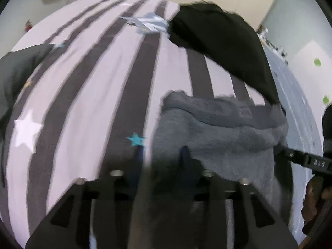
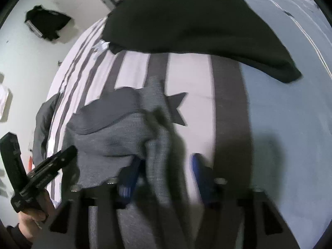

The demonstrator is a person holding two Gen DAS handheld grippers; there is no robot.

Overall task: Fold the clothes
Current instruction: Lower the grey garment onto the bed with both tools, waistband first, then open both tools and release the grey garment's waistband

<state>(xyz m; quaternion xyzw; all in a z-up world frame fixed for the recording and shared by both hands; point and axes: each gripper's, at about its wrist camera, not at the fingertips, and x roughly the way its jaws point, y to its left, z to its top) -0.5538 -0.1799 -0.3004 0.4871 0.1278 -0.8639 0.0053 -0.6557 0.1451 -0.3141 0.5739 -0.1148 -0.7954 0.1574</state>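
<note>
On a striped bedspread (image 1: 87, 95) dotted with stars, the left gripper (image 1: 161, 153) and right gripper (image 2: 166, 164) each hold 2 blue fingers apart, pads pressing nothing, with grey fabric lying loosely between them. The grey garment (image 1: 224, 137), soft and rumpled, sits folded over itself on the cover. Beyond it lies a black garment (image 1: 224, 41); the frames are motion-blurred.

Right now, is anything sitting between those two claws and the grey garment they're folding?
Nothing visible: the grey garment lies right at the open left gripper and right gripper. The black garment lies farther back on the striped bedcover.
</note>
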